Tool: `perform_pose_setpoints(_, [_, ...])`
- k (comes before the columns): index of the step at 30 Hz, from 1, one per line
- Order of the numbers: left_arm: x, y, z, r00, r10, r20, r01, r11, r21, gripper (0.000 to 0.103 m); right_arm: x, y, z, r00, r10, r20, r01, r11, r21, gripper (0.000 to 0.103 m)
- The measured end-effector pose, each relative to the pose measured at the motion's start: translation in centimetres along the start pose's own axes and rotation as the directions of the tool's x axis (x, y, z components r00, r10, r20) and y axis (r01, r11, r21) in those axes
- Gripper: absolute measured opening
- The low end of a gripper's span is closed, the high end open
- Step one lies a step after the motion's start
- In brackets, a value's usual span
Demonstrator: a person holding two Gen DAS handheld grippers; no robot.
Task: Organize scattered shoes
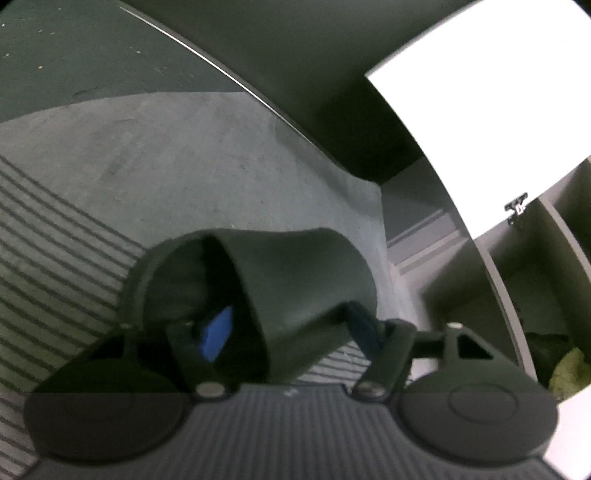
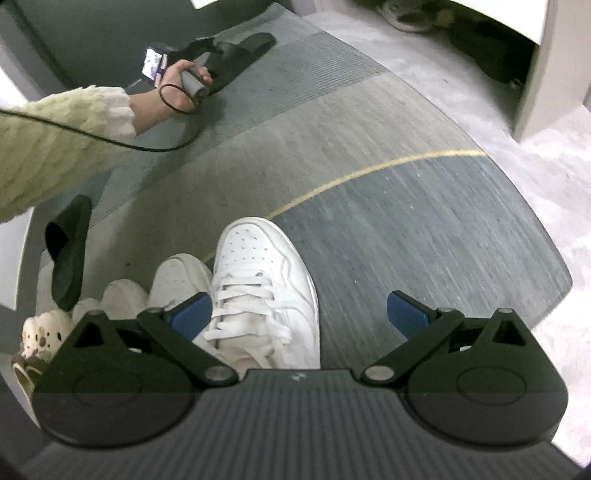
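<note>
Much of your left wrist view is dark and smeared, and the black slide sandal (image 1: pixel 291 291) fills its middle, so the heel end is cut off behind the gripper body. Your left gripper (image 1: pixel 291 332) has one blue pad (image 1: pixel 218 334) inside the sandal's strap opening and the other finger against the outside of the strap; whether the pads actually press on it is too murky to tell. From the right wrist view that same sandal (image 2: pixel 240 55) lies on the striped mat (image 2: pixel 295 122) near the dark wall, with your hand (image 2: pixel 177 88) and cream sleeve (image 2: pixel 48 140) reaching to it. Your right gripper (image 2: pixel 299 312) stands wide open above a white lace-up sneaker (image 2: pixel 258 280), whose heel is hidden under the gripper body; nothing is held. You can count two black sandals, the second (image 2: pixel 68 251) lying at the left edge, and two white sneakers, the other (image 2: pixel 177 280) just beside the first. A cream clog (image 2: pixel 40 339) is half hidden at lower left. More shoes (image 2: pixel 406 16) sit in the open cabinet, too cropped to count.
</note>
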State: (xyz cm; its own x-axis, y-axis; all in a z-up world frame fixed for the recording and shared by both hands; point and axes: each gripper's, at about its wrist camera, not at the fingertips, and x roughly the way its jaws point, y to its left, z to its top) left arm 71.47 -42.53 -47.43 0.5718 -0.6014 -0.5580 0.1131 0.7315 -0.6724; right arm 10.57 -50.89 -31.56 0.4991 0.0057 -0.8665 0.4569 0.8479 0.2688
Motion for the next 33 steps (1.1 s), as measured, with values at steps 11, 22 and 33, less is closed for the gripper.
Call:
perform_pose_setpoints(11, [-4.7, -0.9, -0.4, 0.982, -0.15, -0.118, 0.151, 0.988, 0.005, 0.017, 1.2, 1.8, 0.3, 0.999, 0.036, 0.029, -0.035, 0.999, -0.031, 0.103])
perform_pose_setpoints(22, [-19.7, 8.3, -2.2, 0.928, -0.177, -0.329, 0.195, 0.981, 0.021, 0.017, 3.2, 5.0, 0.5, 0.988, 0.146, 0.055, -0.139, 0.984, -0.112, 0.103])
perform_pose_setpoints(33, [-28.2, 16.4, -6.5, 0.883, -0.109, -0.457, 0.04, 0.986, -0.159, 0.025, 4.4, 10.0, 0.7, 0.952, 0.303, 0.036, -0.288, 0.932, -0.221, 0.103])
